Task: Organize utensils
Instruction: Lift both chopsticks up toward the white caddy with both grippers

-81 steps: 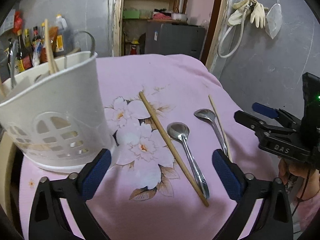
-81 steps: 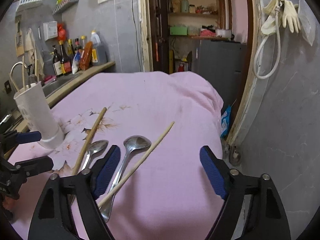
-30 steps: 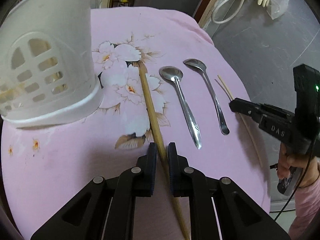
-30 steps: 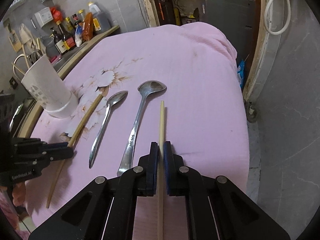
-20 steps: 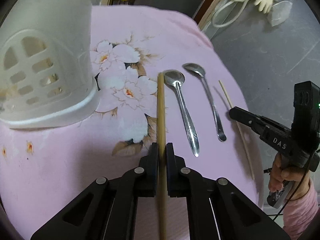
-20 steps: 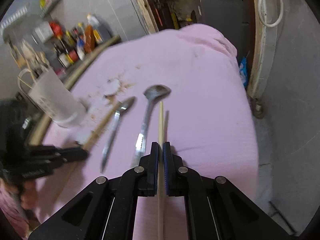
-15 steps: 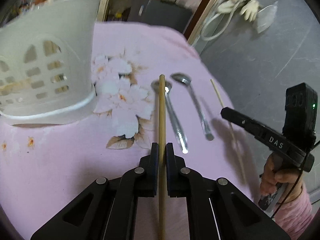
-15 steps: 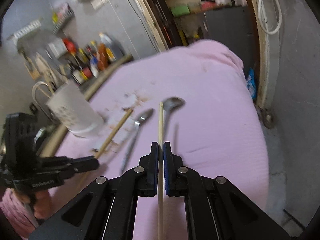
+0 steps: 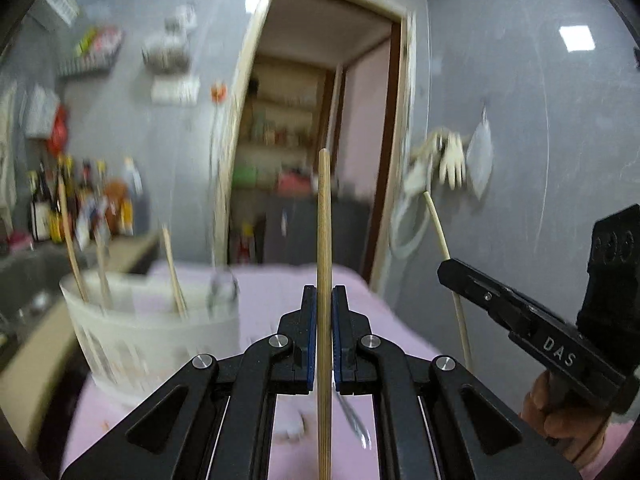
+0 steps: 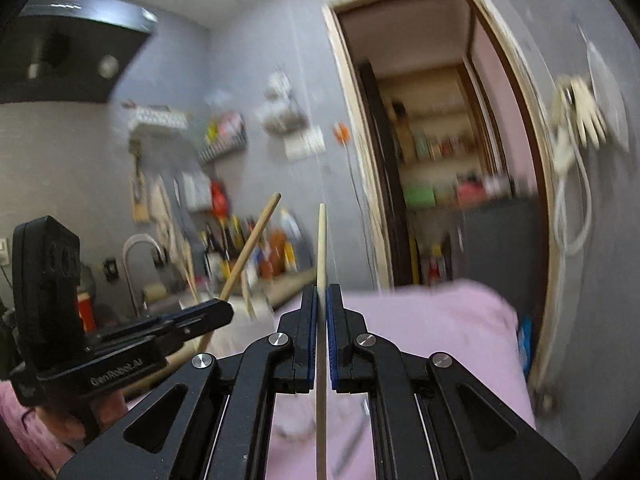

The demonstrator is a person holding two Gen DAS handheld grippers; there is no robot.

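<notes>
Holding: left gripper (image 9: 324,336) clamps brown chopstick (image 9: 323,240), right gripper (image 10: 321,340) clamps pale chopstick (image 10: 321,248). Both were on cloth 1 s ago, now lifted, tips up (spoons left behind). Next: white holder (image 9: 160,340), nearby left.

You see matt brown wood in the thick chopstick (image 9: 324,240), paler smooth wood in the thin chopstick (image 10: 321,248). Beside the white perforated plastic holder (image 9: 152,344), soft pink cloth (image 10: 432,328) looks matt; a spoon (image 9: 356,424) gleams like metal.
</notes>
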